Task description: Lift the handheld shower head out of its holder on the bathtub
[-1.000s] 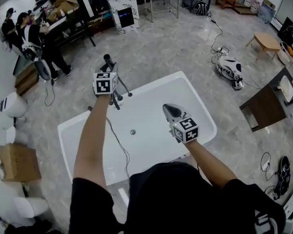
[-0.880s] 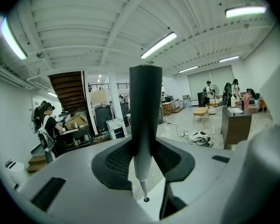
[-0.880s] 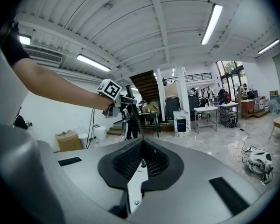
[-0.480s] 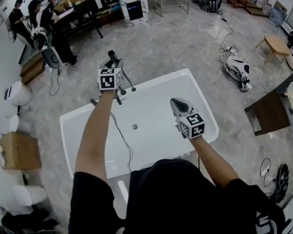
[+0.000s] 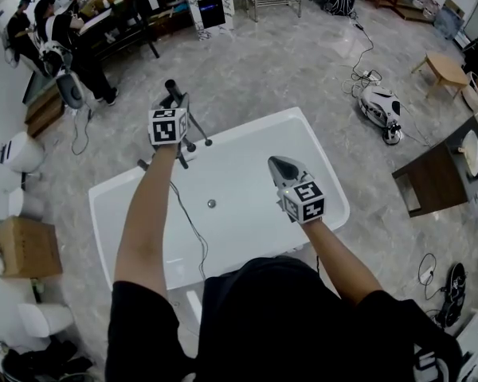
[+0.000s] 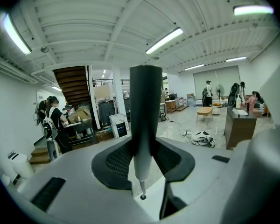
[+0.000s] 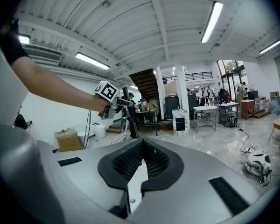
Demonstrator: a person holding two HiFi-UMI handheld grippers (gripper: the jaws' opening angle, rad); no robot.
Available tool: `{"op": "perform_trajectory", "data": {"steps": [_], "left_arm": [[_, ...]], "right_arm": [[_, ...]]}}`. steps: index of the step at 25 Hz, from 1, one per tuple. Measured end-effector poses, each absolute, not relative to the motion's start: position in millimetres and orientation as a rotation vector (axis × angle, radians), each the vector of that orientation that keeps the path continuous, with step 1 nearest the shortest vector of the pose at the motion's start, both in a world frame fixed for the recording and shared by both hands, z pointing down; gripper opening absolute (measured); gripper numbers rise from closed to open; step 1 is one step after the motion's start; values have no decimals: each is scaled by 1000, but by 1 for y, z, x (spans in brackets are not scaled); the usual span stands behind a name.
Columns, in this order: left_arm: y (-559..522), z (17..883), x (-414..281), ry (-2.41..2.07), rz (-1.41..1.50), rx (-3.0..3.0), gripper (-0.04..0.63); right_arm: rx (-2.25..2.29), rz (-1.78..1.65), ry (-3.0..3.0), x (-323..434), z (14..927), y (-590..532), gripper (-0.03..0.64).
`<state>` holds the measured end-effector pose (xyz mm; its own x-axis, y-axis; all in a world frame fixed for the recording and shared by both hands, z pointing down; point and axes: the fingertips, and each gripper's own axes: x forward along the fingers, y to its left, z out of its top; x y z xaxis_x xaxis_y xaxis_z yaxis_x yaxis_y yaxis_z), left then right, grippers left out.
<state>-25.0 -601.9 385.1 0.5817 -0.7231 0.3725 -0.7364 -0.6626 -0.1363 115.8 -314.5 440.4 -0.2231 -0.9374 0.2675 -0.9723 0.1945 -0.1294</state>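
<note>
- First, at left, my left gripper (image 5: pixel 178 108) is clamped on the dark handle of the shower head (image 5: pixel 174 91), which stands upright by the far rim of the white bathtub (image 5: pixel 239 181).
- Next, its thin hose (image 5: pixel 193 233) trails down into the tub's basin.
- Rightmost, my right gripper (image 5: pixel 277 165) hovers above the tub, jaws pressed together, holding nothing.

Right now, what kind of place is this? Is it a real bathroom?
Probably not a bathroom: it looks like a big workshop or lab hall. The white bathtub stands out on an open floor, with a cardboard box, loose cables and a metal table around it.
</note>
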Motion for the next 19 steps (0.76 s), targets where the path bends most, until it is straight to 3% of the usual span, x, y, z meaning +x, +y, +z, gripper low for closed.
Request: {"op": "perform_trajectory", "data": {"steps": [19], "left_arm": [[-598,386,-27,-1317,513,2692,123]], "right_arm": [[1825,443,-2345,106,445,-317,-2]]}}
